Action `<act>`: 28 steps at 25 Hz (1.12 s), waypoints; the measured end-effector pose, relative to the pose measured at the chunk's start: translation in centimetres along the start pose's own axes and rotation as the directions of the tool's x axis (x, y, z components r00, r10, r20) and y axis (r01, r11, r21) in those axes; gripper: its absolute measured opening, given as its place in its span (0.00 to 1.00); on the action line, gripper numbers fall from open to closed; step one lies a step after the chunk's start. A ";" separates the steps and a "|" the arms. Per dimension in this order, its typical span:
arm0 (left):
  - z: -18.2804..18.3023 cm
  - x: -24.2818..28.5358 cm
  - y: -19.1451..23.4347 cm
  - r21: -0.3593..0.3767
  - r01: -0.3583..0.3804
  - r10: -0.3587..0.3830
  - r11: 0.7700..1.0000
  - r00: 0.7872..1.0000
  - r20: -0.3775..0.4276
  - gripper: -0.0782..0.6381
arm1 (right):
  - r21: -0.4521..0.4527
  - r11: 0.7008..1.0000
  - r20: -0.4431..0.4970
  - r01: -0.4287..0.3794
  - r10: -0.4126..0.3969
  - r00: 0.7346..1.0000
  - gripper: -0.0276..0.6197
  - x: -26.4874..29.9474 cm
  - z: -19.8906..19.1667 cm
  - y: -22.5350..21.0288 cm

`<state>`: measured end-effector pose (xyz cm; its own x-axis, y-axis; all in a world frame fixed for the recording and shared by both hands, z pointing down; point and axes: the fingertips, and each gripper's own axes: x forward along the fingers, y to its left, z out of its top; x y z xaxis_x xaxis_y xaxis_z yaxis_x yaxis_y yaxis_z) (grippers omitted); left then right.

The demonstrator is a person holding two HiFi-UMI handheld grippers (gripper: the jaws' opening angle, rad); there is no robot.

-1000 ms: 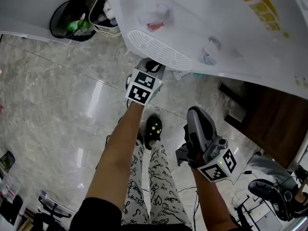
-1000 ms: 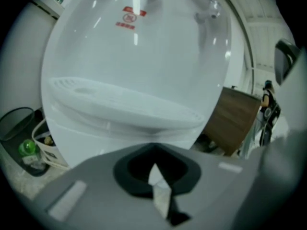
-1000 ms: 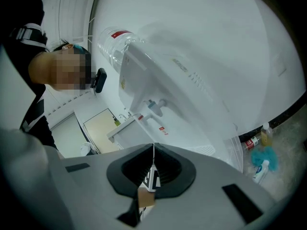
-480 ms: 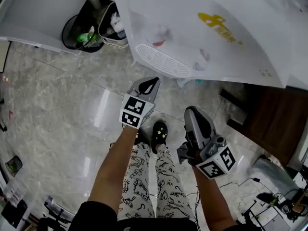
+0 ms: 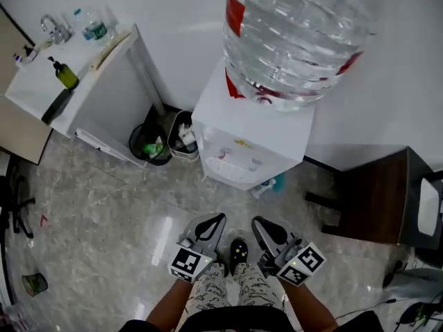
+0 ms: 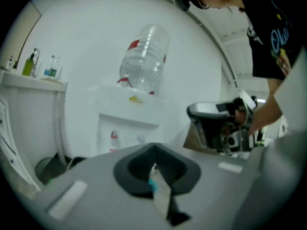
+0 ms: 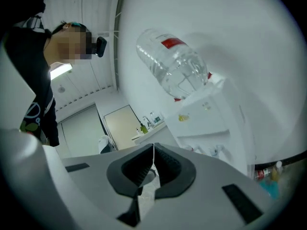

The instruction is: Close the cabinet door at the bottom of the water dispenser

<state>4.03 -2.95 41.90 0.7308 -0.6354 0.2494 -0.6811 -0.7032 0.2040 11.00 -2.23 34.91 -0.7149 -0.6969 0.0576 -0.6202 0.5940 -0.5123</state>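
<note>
The white water dispenser [image 5: 252, 147] stands against the wall with a large clear bottle [image 5: 291, 33] on top. From above I see only its top and tap panel; the bottom cabinet door is hidden. Both grippers hover low in front of it, apart from it. My left gripper [image 5: 216, 218] is shut with nothing in it, and my right gripper [image 5: 257, 221] is shut and empty beside it. In the left gripper view the dispenser [image 6: 129, 109] shows its taps, its lower part hidden behind the jaws. The right gripper view shows the dispenser [image 7: 206, 114] tilted.
A black bin [image 5: 149, 144] and a white basket [image 5: 183, 138] stand left of the dispenser, beside a white counter [image 5: 83, 75] with bottles. A dark wooden chair [image 5: 374, 199] is at the right. A teal bottle [image 5: 277, 183] lies at the dispenser's foot. Marble floor [image 5: 104, 227] spreads left.
The view has pulled back from the dispenser. My left gripper has drawn away from under its front toward my body, and both grippers now sit side by side near my feet.
</note>
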 end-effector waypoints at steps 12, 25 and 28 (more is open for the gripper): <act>16.3 -9.9 -4.6 0.058 -0.097 0.087 0.994 0.984 0.154 0.11 | -0.071 0.997 0.066 -0.020 0.025 0.998 0.07 -3.8 9.8 8.8; 18.5 -12.9 -6.0 0.101 -0.021 -0.002 0.995 0.975 0.222 0.11 | -0.109 0.994 0.096 -0.017 0.027 0.995 0.07 -5.0 10.0 12.1; 18.8 -13.7 -5.4 0.123 -0.037 0.008 0.992 0.974 0.227 0.11 | -0.103 0.994 0.099 -0.020 0.030 0.995 0.07 -4.9 9.6 12.4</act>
<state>-1.44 3.59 19.55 0.7167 -0.6967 0.0301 -0.6966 -0.7133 0.0764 9.83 4.71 20.07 -0.6976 -0.7152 -0.0430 -0.6361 0.6458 -0.4224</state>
